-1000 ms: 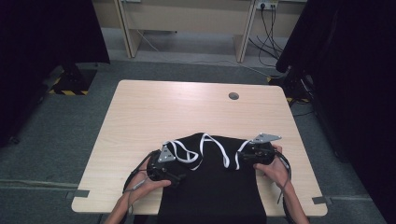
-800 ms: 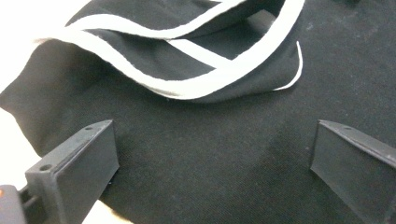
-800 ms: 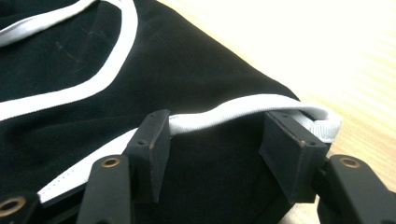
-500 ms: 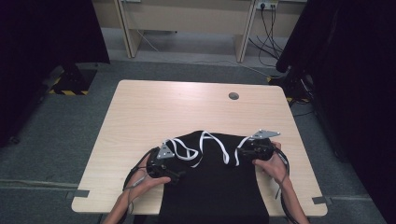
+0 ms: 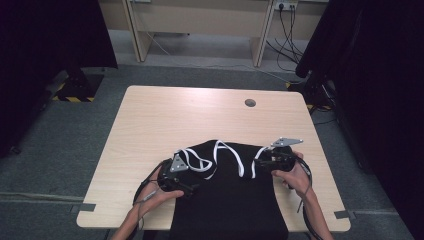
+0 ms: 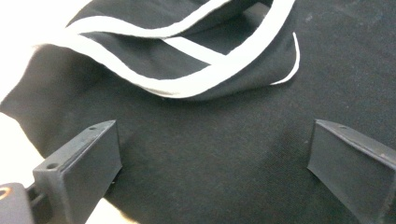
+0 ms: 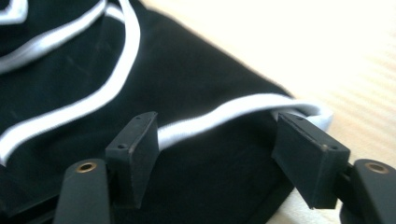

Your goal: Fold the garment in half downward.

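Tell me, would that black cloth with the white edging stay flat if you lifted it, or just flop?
The black cloth would probably flop: it already lies in loose folds and hangs over the table edge. Its white edging curls freely, so it likely bends with no stiffness. Pushed, it would probably bunch up rather than slide.

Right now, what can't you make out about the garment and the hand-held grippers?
- Black garment: its lower part is cut off by the bottom edge of the high view, so its type and full shape are unclear.
- Left hand-held gripper: jaws apart over the cloth; contact with the fabric cannot be judged.
- Right hand-held gripper: the white trim runs behind both jaws, hiding part of it.
- Table hole: too small to identify.
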The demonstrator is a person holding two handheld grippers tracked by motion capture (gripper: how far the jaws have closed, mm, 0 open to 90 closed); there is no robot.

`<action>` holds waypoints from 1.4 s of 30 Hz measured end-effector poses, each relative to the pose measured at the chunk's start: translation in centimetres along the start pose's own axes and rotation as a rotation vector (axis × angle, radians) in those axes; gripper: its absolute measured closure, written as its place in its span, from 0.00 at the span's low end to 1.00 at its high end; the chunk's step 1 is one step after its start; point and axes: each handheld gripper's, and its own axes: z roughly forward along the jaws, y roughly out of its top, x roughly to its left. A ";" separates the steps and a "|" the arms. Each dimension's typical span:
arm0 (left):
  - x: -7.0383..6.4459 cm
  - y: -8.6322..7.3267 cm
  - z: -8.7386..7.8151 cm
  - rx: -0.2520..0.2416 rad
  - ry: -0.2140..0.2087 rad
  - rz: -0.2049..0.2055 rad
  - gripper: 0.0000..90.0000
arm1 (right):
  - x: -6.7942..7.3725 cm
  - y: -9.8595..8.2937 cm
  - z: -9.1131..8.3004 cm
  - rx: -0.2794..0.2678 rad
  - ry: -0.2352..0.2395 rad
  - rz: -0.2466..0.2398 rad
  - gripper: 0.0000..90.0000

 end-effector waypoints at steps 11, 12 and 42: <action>2.8 2.7 -1.7 -0.073 0.024 -0.086 0.02 | -0.8 1.6 0.0 0.018 -0.051 -0.022 0.26; 3.1 3.1 -1.4 -0.070 0.029 -0.095 0.02 | -1.0 1.8 0.2 0.024 -0.052 -0.024 0.25; 5.7 4.9 4.0 -0.002 0.013 -0.024 0.87 | -1.9 2.4 2.4 0.098 0.096 -0.128 0.87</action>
